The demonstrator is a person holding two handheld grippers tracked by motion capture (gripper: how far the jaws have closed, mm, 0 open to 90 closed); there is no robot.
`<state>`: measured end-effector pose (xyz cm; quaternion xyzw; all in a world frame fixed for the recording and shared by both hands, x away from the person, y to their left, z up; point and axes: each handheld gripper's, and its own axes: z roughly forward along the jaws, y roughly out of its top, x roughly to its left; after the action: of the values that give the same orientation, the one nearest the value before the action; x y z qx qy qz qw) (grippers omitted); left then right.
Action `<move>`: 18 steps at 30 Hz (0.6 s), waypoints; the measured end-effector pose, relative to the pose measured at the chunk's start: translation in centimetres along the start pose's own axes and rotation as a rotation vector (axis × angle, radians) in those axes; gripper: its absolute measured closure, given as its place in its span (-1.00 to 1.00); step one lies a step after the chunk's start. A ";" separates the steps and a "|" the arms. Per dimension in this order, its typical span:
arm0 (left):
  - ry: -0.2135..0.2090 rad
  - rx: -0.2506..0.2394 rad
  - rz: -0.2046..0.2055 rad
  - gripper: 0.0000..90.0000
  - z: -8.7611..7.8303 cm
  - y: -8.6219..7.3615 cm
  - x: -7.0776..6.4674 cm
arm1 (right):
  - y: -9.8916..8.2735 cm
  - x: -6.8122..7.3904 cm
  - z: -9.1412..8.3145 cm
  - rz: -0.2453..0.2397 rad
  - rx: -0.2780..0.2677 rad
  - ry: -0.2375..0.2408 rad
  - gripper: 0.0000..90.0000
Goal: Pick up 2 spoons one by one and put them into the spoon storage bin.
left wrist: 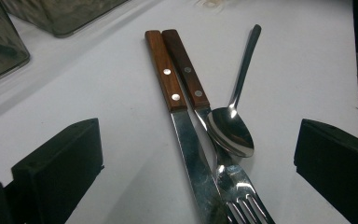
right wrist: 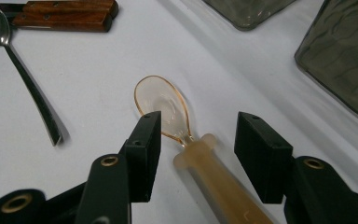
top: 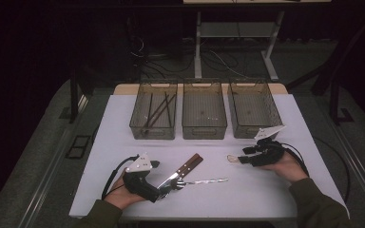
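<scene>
A pale translucent plastic spoon (right wrist: 163,105) lies on the white table (top: 123,142), its bowl pointing away from my right gripper (right wrist: 198,149). The jaws of that gripper stand on either side of the spoon's thick handle with a gap on each side, not pressing it. In the high view the right gripper (top: 244,156) sits at the table's right with the plastic spoon (top: 231,158) at its tips. My left gripper (left wrist: 196,154) is open wide over a wooden-handled knife (left wrist: 168,74), a wooden-handled fork (left wrist: 189,74) and a metal spoon (left wrist: 230,130) lying together.
Three clear bins stand in a row at the back: the left bin (top: 153,129) holds several dark chopsticks, while the middle bin (top: 204,128) and the right bin (top: 254,129) look bare. A cable trails from each gripper.
</scene>
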<state>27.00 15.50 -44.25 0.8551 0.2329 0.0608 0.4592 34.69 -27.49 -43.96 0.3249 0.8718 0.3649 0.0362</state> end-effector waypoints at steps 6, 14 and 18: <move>0.000 0.002 0.003 -1.00 0.0 0.0 0.0 | 0.0 0.1 0.4 -0.013 0.026 -0.010 0.19; -0.001 0.001 0.004 -1.00 0.0 0.0 -0.1 | 0.0 0.4 0.7 -0.053 0.056 -0.031 0.27; 0.000 0.004 0.007 -0.99 0.1 0.0 -0.1 | 0.0 0.8 0.8 -0.093 0.065 -0.062 0.35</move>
<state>26.91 15.38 -44.23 0.8567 0.2301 0.0620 0.4574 34.31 -26.57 -44.42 0.2962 0.8957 0.3243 0.0695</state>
